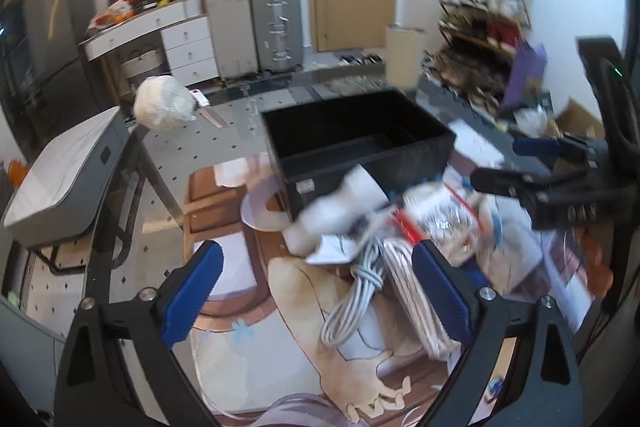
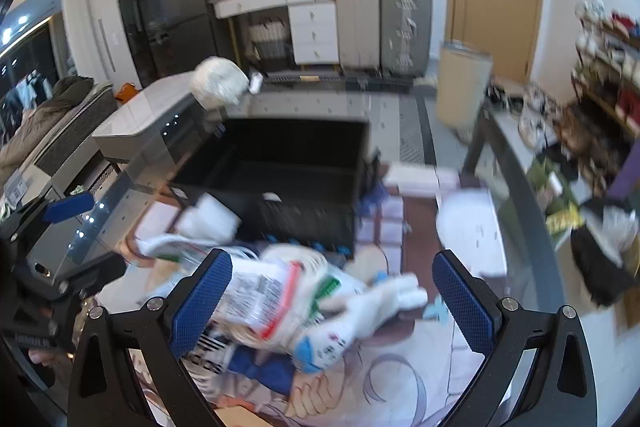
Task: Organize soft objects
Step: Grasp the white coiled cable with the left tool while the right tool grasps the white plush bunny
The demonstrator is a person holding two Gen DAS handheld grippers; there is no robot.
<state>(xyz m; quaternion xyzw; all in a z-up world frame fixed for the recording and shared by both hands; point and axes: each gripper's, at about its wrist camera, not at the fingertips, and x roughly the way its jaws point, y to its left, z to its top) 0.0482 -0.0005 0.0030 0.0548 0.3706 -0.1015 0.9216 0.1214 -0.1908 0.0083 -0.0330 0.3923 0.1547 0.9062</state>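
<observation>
A pile of soft things lies on a printed mat [image 1: 280,367] in front of an open, empty black box [image 1: 356,139]. My left gripper [image 1: 320,291] stands open over a coiled grey cable [image 1: 352,291] and a bagged white rope bundle [image 1: 412,291], with a white cloth lump [image 1: 340,211] just beyond. My right gripper [image 2: 334,301] is open above a clear plastic bag with red trim [image 2: 272,291] and a white glove-like piece [image 2: 372,303]. In the left wrist view the right gripper [image 1: 516,165] reaches in from the right over the pile. The black box [image 2: 280,175] is blurred.
The mat lies on a glass table [image 2: 520,187]. A white bagged ball [image 1: 164,103] sits at the far left, a grey machine [image 1: 64,175] beside the table. Suitcases [image 1: 256,27], drawers [image 1: 184,43], a cardboard cylinder [image 2: 464,87] and cluttered shelves [image 1: 484,11] stand behind.
</observation>
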